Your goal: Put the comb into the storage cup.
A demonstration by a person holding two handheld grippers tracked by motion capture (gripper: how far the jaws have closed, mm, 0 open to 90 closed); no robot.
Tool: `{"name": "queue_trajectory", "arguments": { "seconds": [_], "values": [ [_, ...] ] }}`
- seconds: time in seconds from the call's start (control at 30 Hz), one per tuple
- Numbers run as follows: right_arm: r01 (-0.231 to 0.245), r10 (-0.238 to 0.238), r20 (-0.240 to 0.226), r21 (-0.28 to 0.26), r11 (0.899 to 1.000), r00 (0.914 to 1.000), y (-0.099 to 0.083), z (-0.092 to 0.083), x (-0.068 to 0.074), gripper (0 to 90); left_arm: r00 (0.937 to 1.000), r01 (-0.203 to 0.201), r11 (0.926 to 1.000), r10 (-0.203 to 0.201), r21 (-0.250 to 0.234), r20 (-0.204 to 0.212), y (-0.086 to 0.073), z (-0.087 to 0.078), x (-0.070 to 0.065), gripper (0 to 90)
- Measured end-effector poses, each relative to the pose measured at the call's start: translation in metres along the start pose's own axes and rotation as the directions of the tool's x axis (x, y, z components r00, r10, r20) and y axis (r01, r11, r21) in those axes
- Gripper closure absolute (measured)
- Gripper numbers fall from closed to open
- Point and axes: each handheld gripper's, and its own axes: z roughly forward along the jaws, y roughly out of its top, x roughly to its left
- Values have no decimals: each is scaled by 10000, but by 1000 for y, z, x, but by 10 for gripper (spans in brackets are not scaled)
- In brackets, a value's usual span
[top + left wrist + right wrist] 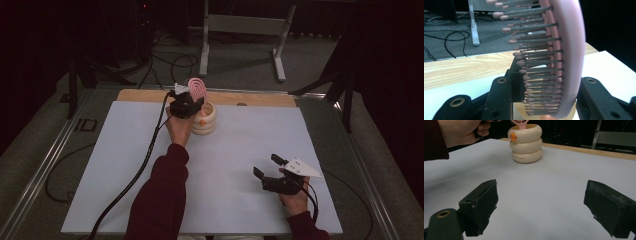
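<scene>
I count two grippers: the left gripper [192,102] at the far side of the table, the right gripper [266,167] near my edge. Two hands hold them, the left hand [179,127] and the right hand [296,199]. There is one hairbrush [198,90], pink, with more bristles [534,62] than I can number. One cream holder [206,120] stands on the sheet; I make out three stacked rings on it in the right gripper view, and one small orange mark [513,136]. One white sheet [240,150] covers one wooden table [265,99]. Beyond it I see one metal frame [245,30].
</scene>
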Motion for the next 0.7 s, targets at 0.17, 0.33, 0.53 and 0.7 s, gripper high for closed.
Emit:
{"name": "queue_trajectory", "arguments": {
  "seconds": [0.17, 0.33, 0.53, 0.7],
  "values": [
    [-15, 15, 19, 22, 10000, 10000, 0, 0, 0, 116, 10000, 8, 10000, -8, 51, -47, 0, 0, 2, 618],
    [11, -11, 18, 30, 10000, 10000, 0, 1, 0, 116, 10000, 26, 9999, -26, 108, -53, 0, -1, 3, 611],
    [-18, 17, 11, 50, 10000, 10000, -1, 1, 0, 116, 10000, 64, 9999, -63, 146, -54, 0, -1, 5, 601],
    [-14, 14, 0, 53, 10000, 10000, -1, 1, 0, 116, 9998, 189, 9996, -187, 224, -94, -1, -1, 8, 577]
  ]
}}
